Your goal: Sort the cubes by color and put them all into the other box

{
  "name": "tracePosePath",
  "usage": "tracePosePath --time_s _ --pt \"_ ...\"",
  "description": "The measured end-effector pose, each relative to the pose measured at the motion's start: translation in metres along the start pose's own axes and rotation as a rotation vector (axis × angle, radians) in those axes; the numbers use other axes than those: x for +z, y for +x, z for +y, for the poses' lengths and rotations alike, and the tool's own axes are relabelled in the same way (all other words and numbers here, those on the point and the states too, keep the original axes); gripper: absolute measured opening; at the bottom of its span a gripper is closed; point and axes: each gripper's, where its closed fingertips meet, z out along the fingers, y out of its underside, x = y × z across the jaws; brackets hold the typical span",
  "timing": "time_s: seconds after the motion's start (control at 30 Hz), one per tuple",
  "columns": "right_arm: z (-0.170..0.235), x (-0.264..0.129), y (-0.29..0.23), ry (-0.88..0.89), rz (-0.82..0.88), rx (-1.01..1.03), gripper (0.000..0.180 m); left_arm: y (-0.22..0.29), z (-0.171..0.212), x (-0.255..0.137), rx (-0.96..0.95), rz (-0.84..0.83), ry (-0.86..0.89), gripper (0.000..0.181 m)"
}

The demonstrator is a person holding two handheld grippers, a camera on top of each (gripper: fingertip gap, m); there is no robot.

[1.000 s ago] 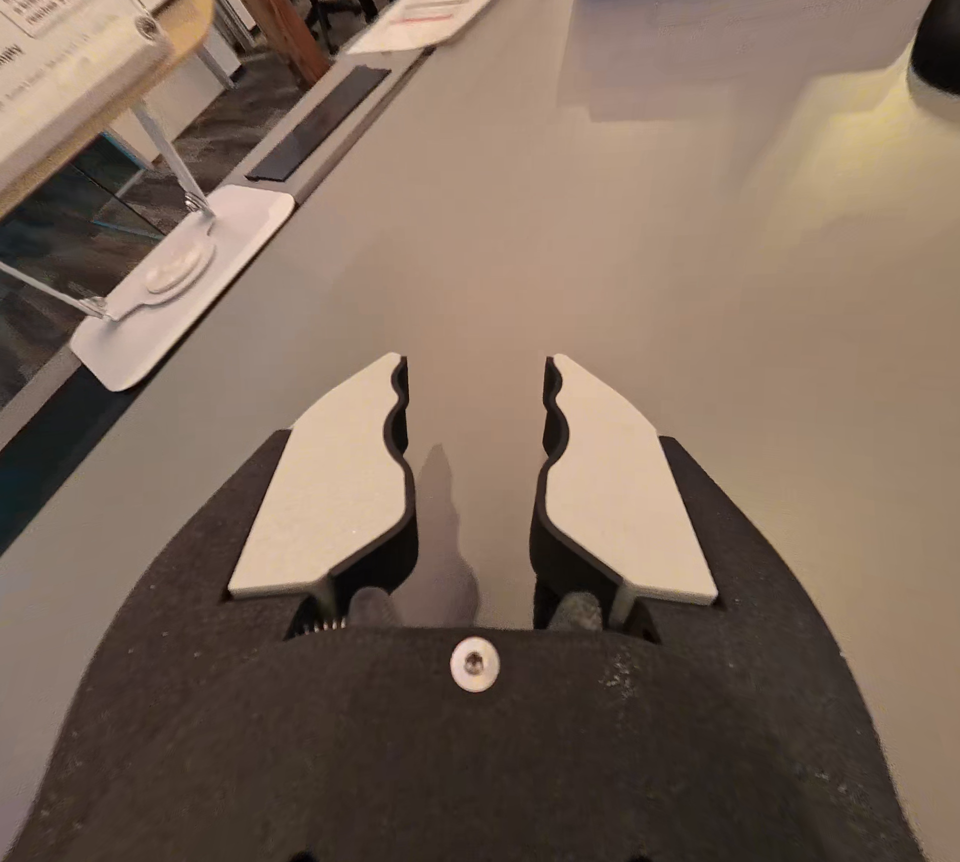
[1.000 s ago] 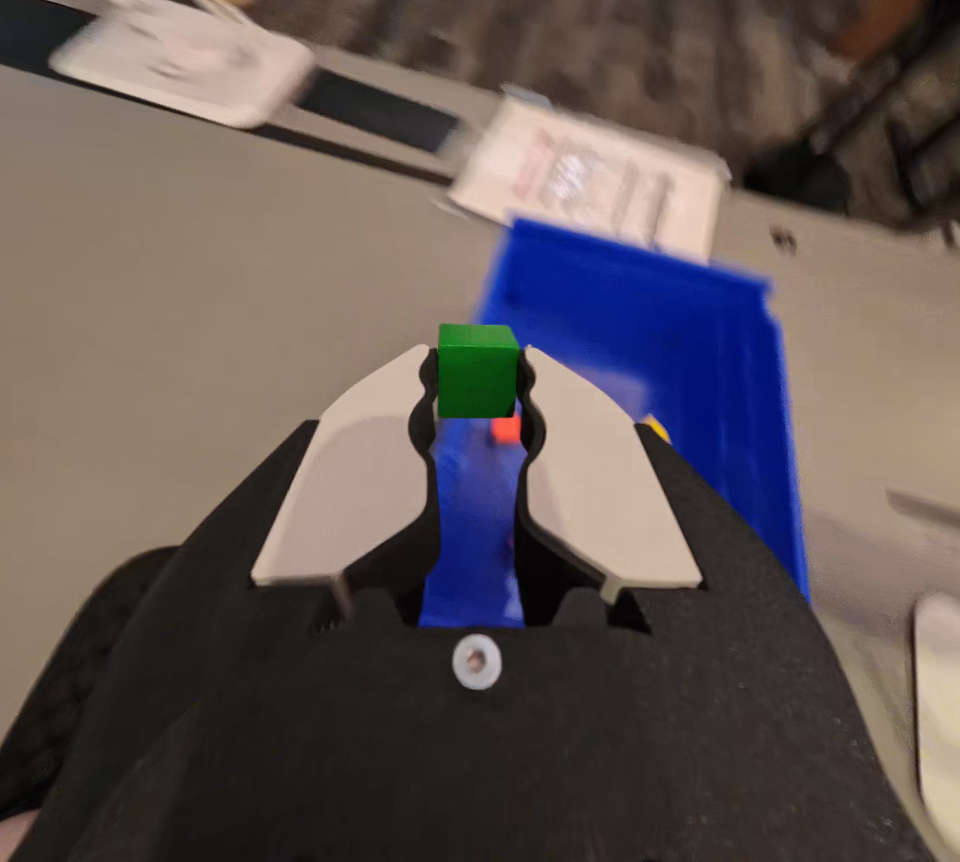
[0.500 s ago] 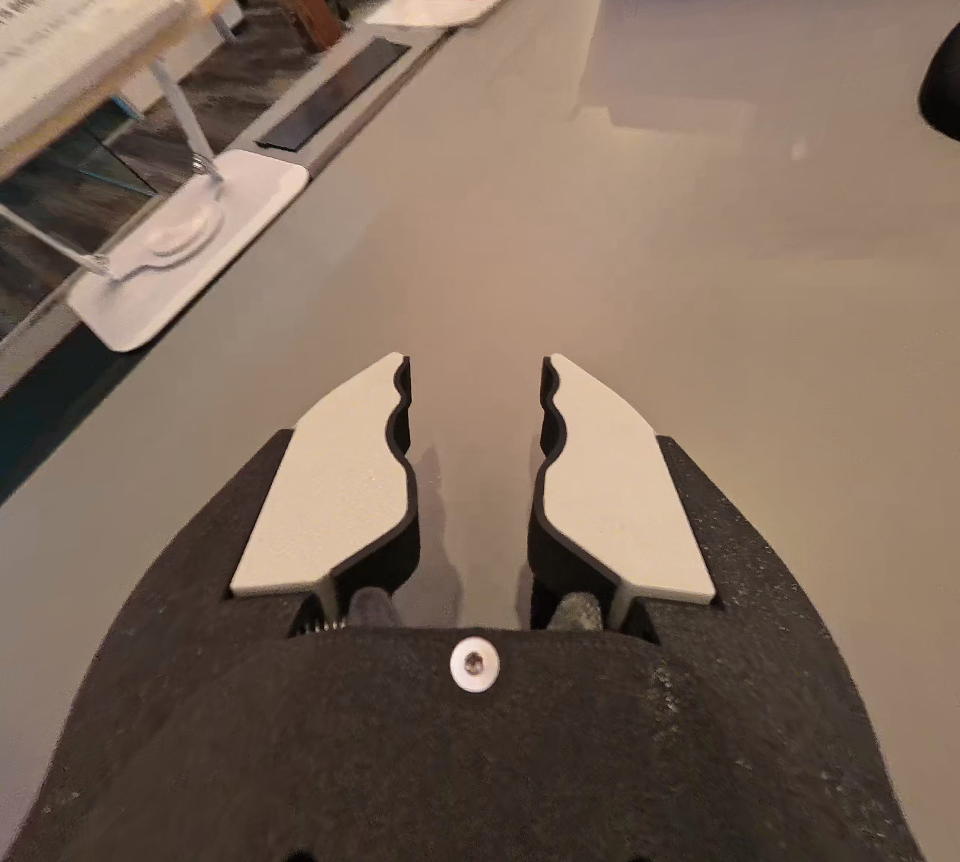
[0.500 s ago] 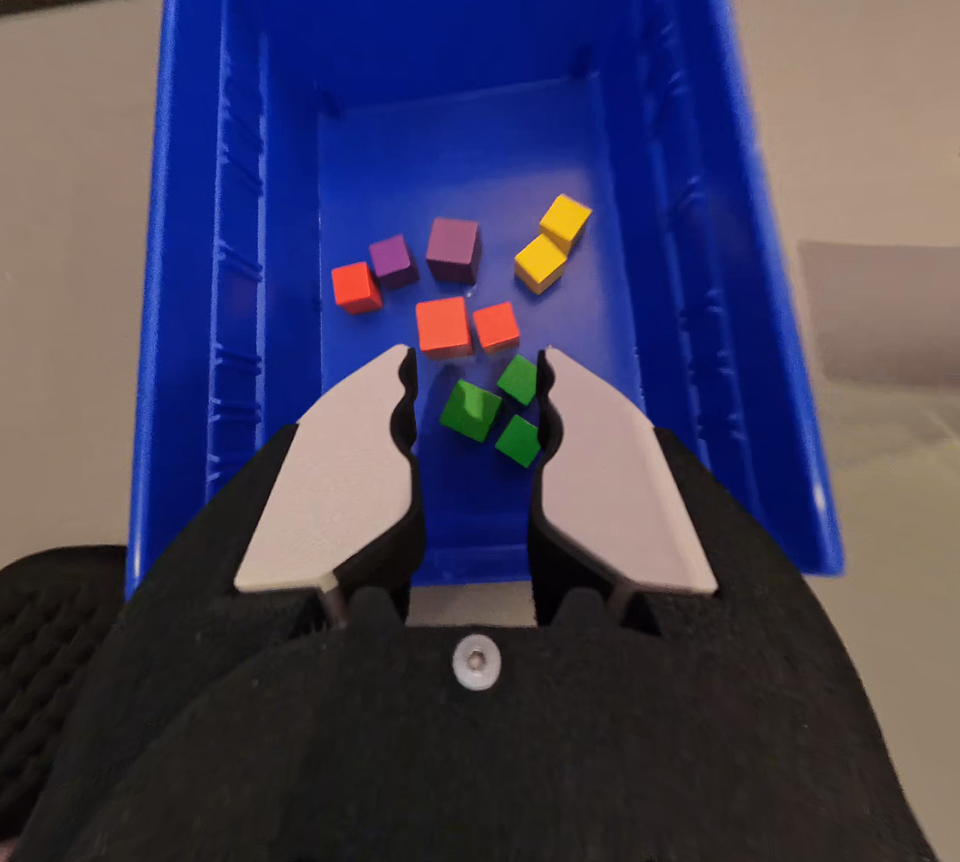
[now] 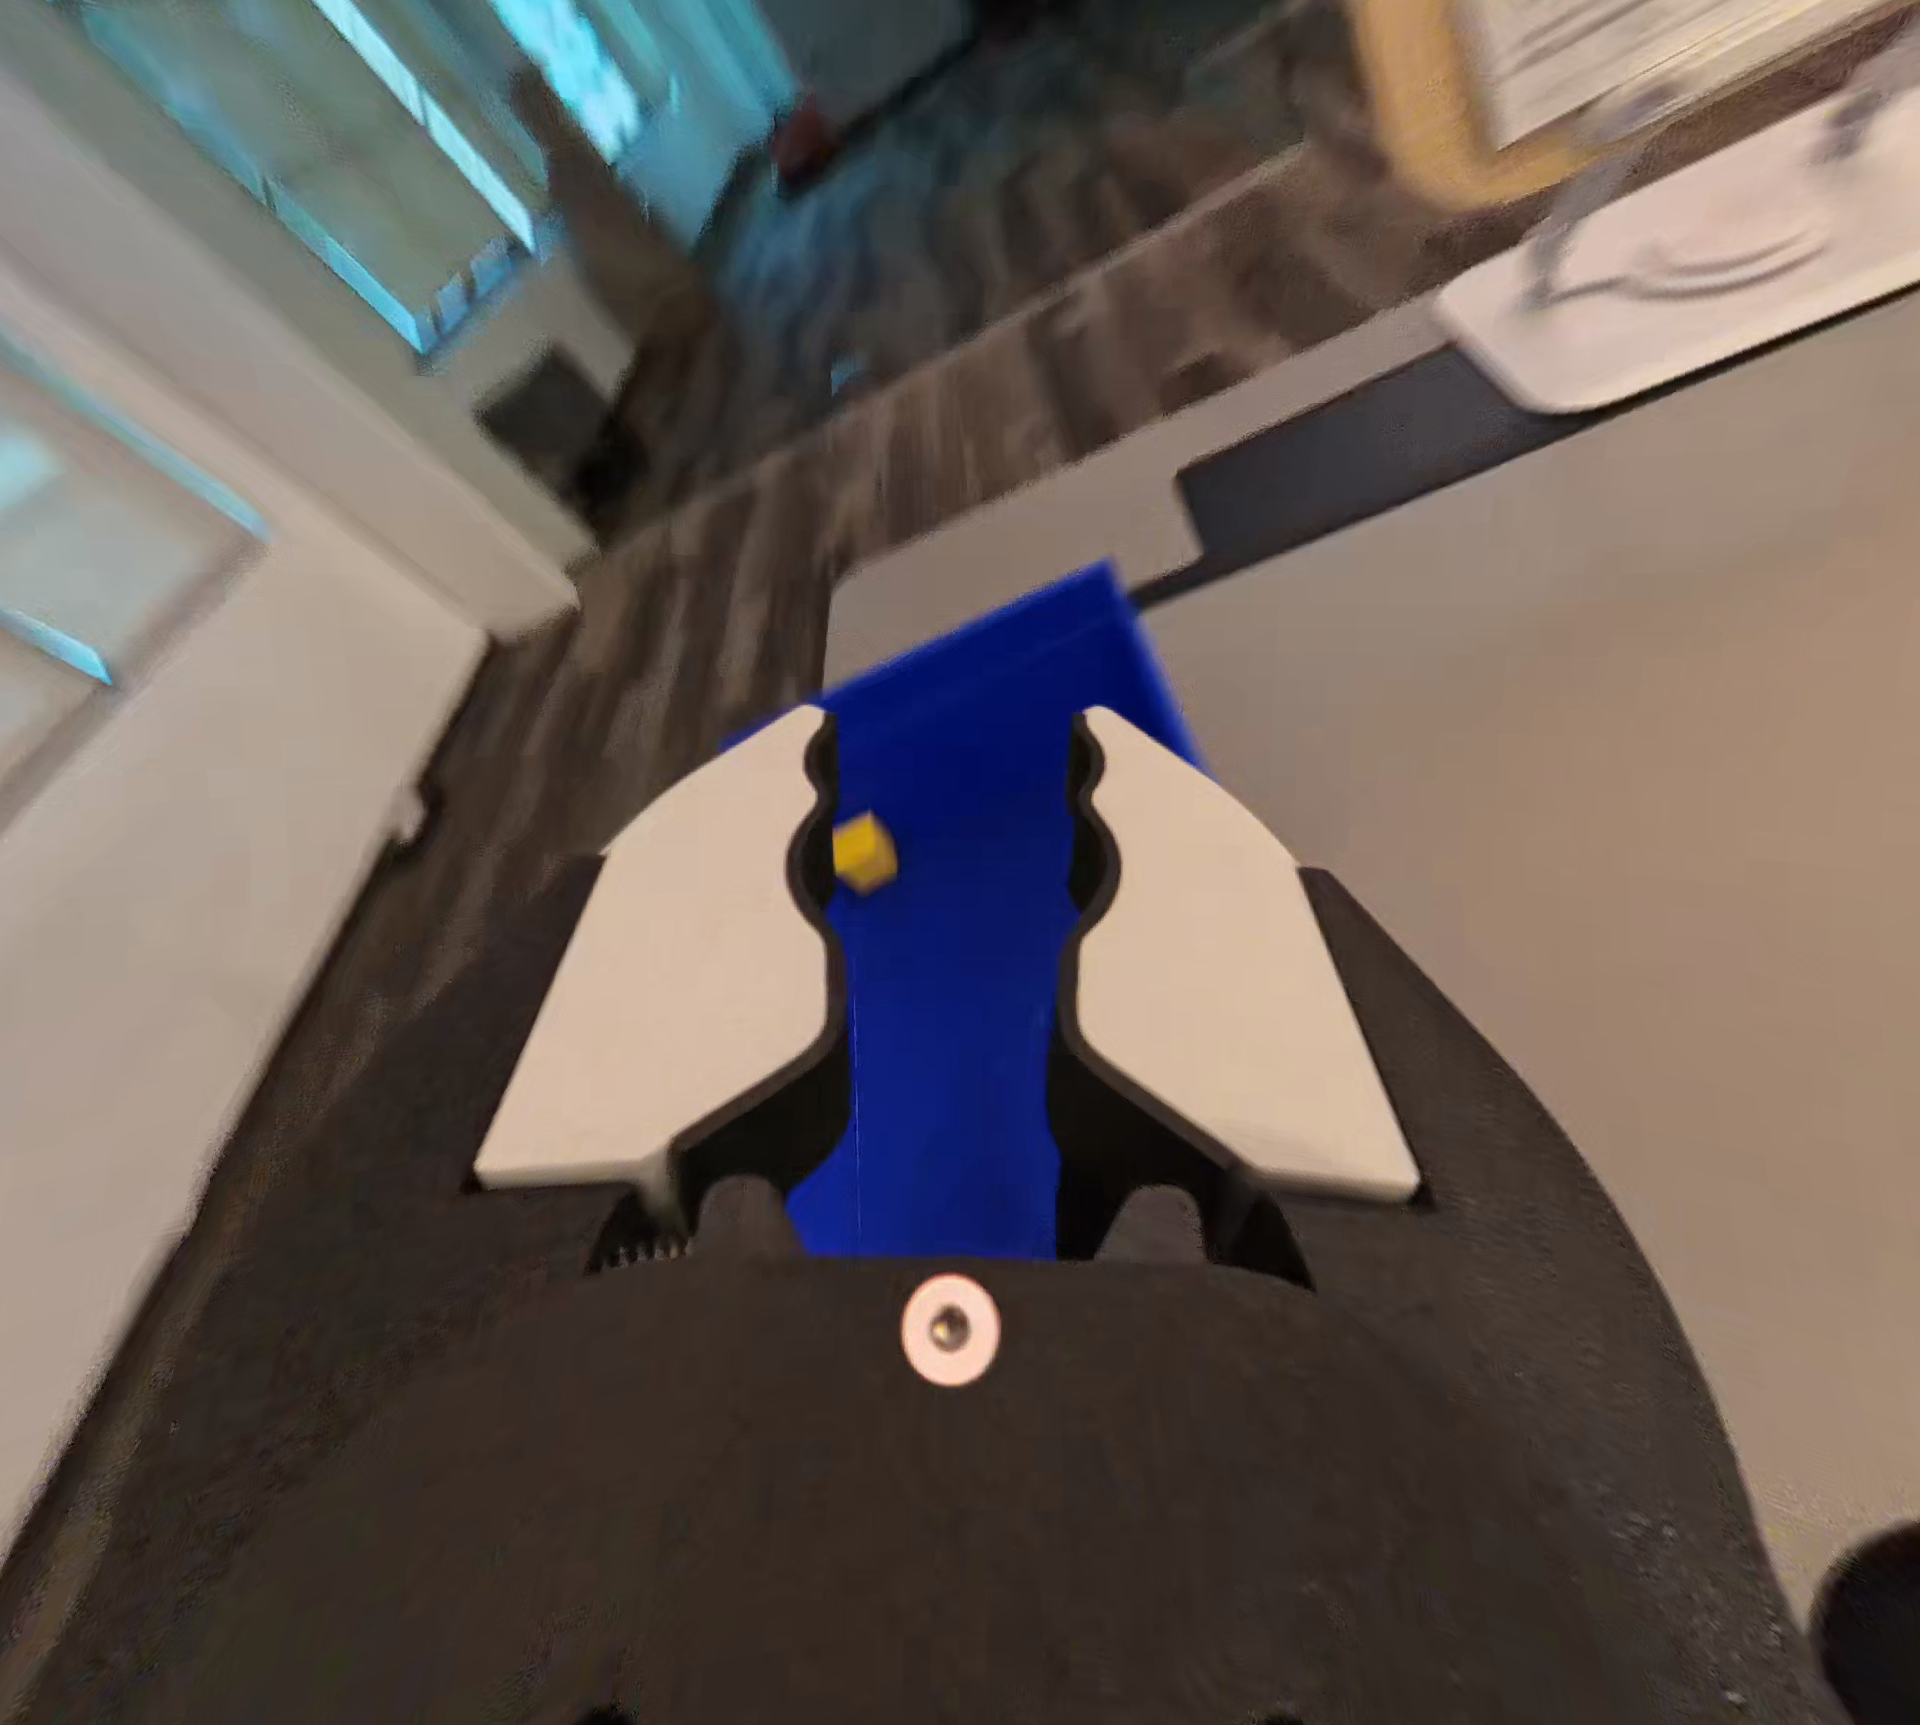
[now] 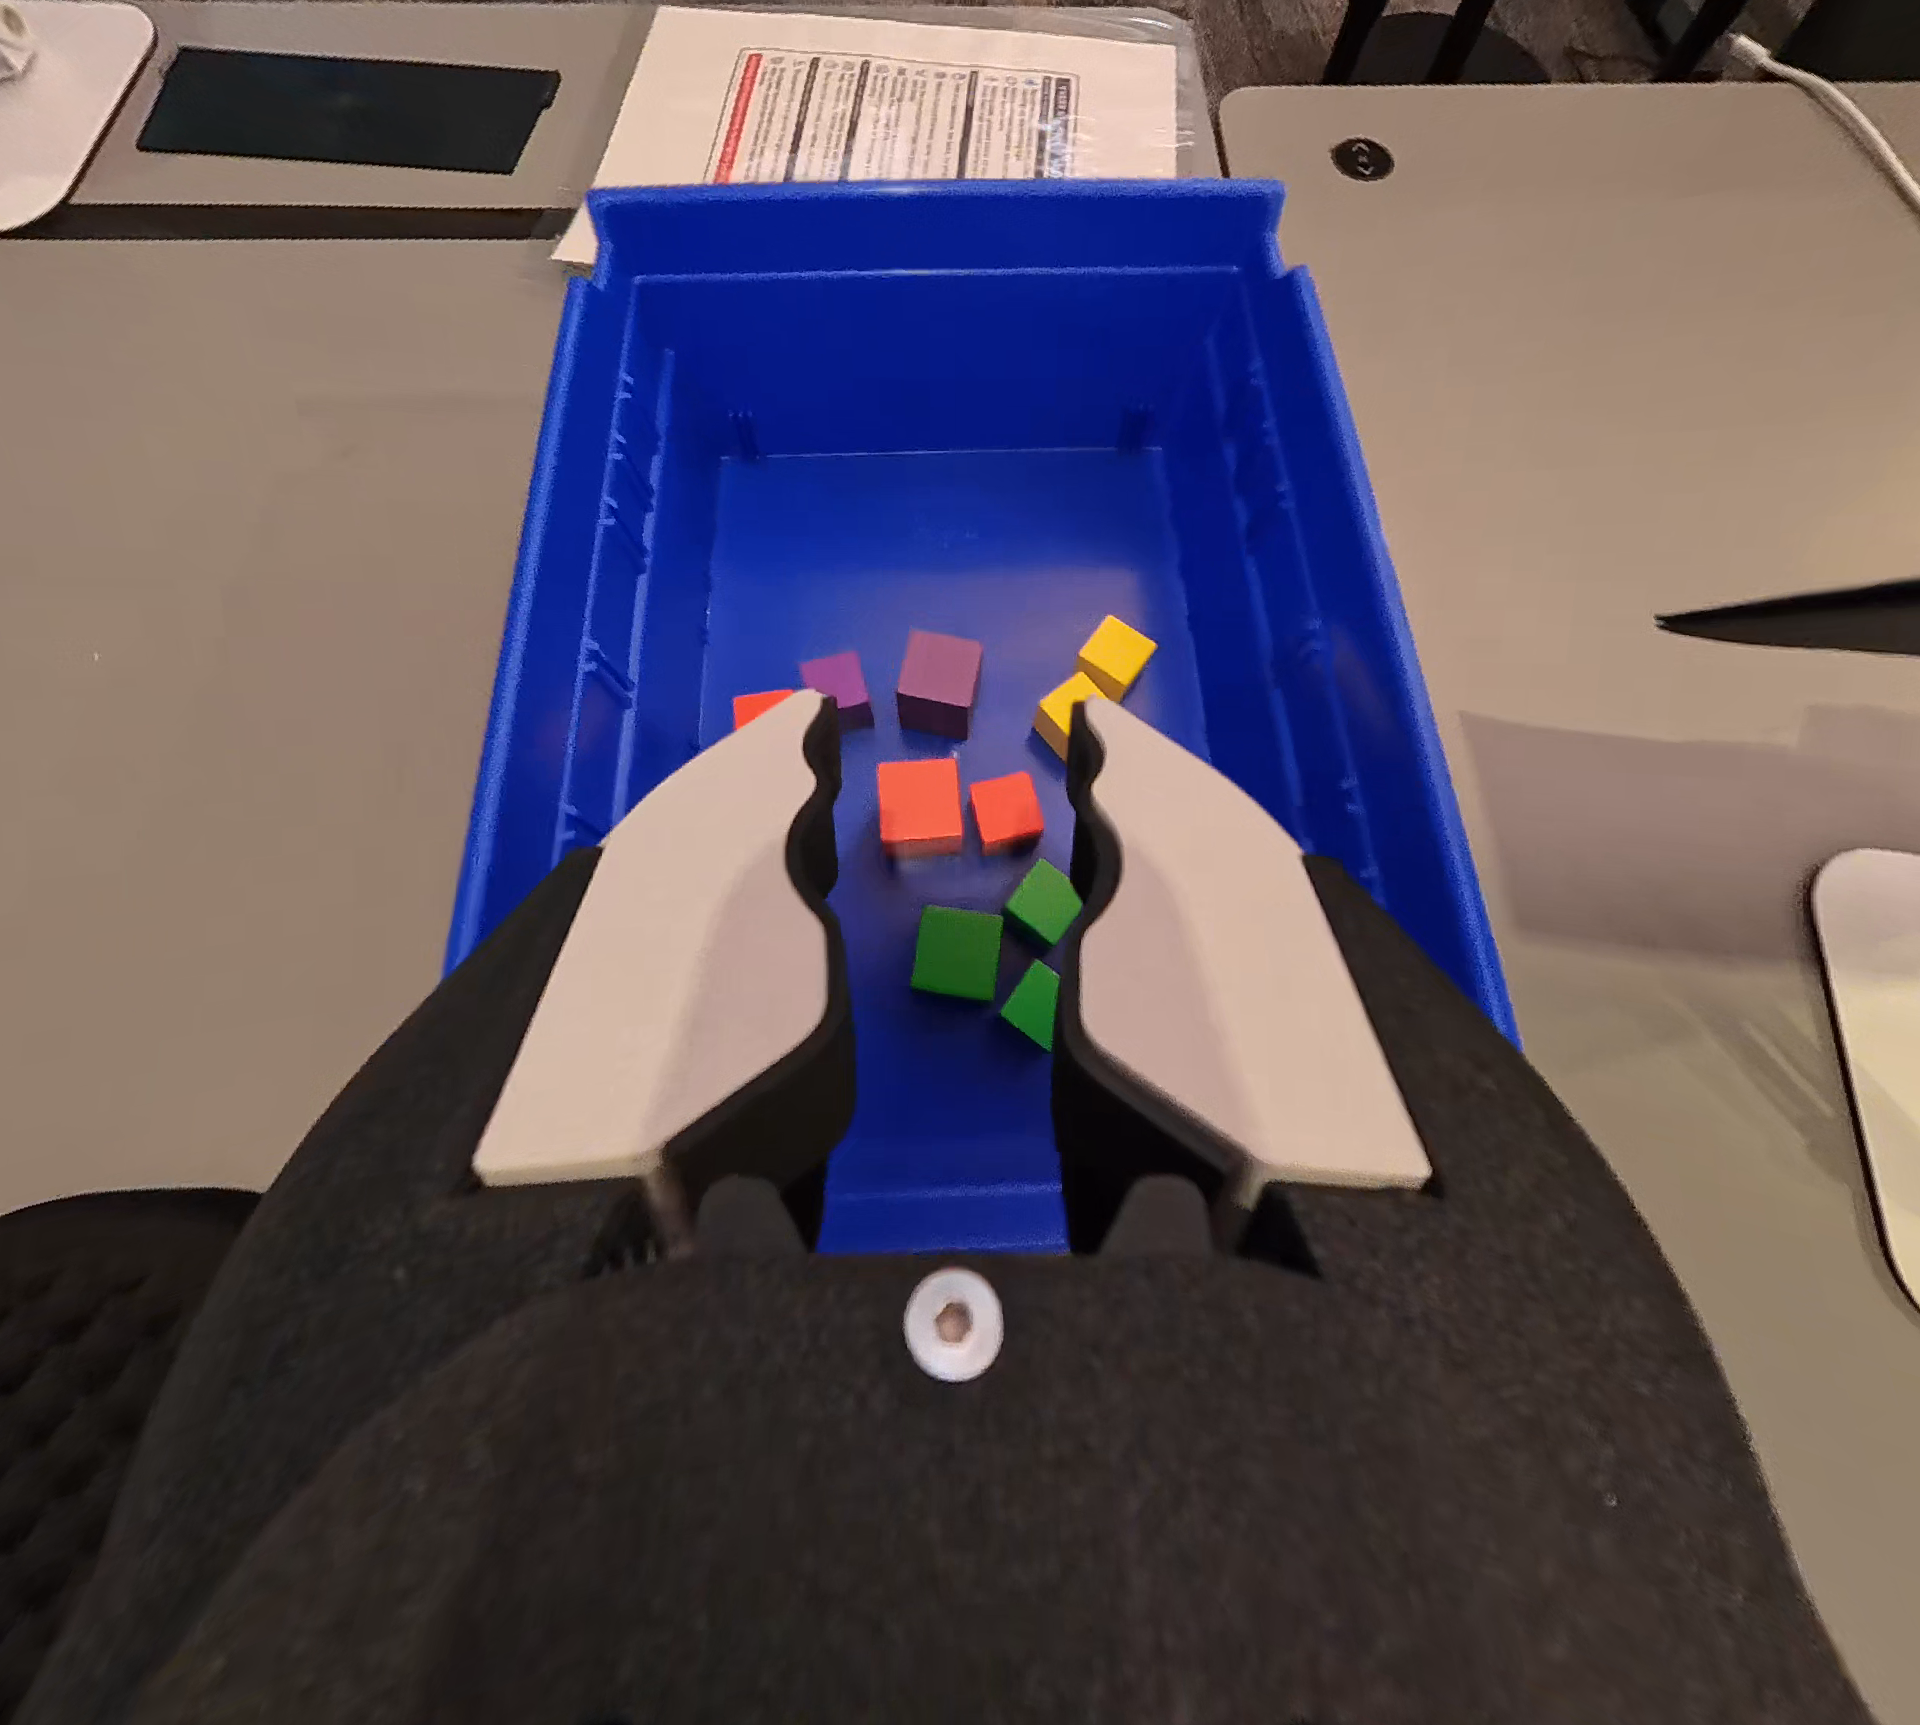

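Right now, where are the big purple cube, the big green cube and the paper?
big purple cube (image 6: 940, 673), right wrist view, top face.
big green cube (image 6: 956, 948), right wrist view, top face.
paper (image 6: 904, 106), right wrist view, printed middle.

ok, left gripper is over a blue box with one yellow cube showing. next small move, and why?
Probably lower the left gripper and shift it slightly left to centre on the yellow cube in the blue box. The jaws stand open and empty, the cube sits just off the left finger, and two yellow cubes already lie grouped in the right view's box.
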Motion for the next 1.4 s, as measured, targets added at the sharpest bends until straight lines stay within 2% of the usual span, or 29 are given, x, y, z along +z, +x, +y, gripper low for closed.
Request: tracePosePath --time_s 0.1,0.17,0.23,0.4,0.47,0.7,0.93,1.2,1.4 --pt "-0.006 0.006 -0.014 -0.022 0.0 -0.062 0.041 -0.016 0.049 0.036 -0.188 0.143 -0.227 0.046" --pt "-0.01 0.009 -0.023 -0.028 -0.005 -0.101 0.042 -0.022 0.078 0.061 -0.169 0.193 -0.345 0.045" --pt "-0.013 0.012 -0.031 -0.035 -0.015 -0.132 0.041 -0.027 0.099 0.083 -0.014 0.223 -0.409 0.039" --pt "-0.019 0.016 -0.046 -0.034 -0.044 -0.192 0.042 -0.026 0.14 0.118 0.578 0.284 -0.482 0.038" --pt "-0.025 0.015 -0.051 -0.011 -0.057 -0.195 0.042 -0.029 0.152 0.132 0.69 0.296 -0.532 0.037" --pt "-0.043 0.008 -0.065 0.071 -0.111 -0.198 0.041 -0.044 0.175 0.171 0.877 0.369 -0.654 0.042" --pt "-0.038 0.019 -0.067 0.004 -0.1 -0.224 0.04 -0.048 0.188 0.193 1.015 0.421 -0.694 0.041" --pt "-0.029 0.037 -0.085 -0.099 -0.106 -0.33 0.04 -0.051 0.191 0.208 1.082 0.432 -0.7 0.042" --pt "-0.032 0.038 -0.094 -0.093 -0.127 -0.352 0.04 -0.052 0.196 0.21 1.095 0.433 -0.752 0.039"
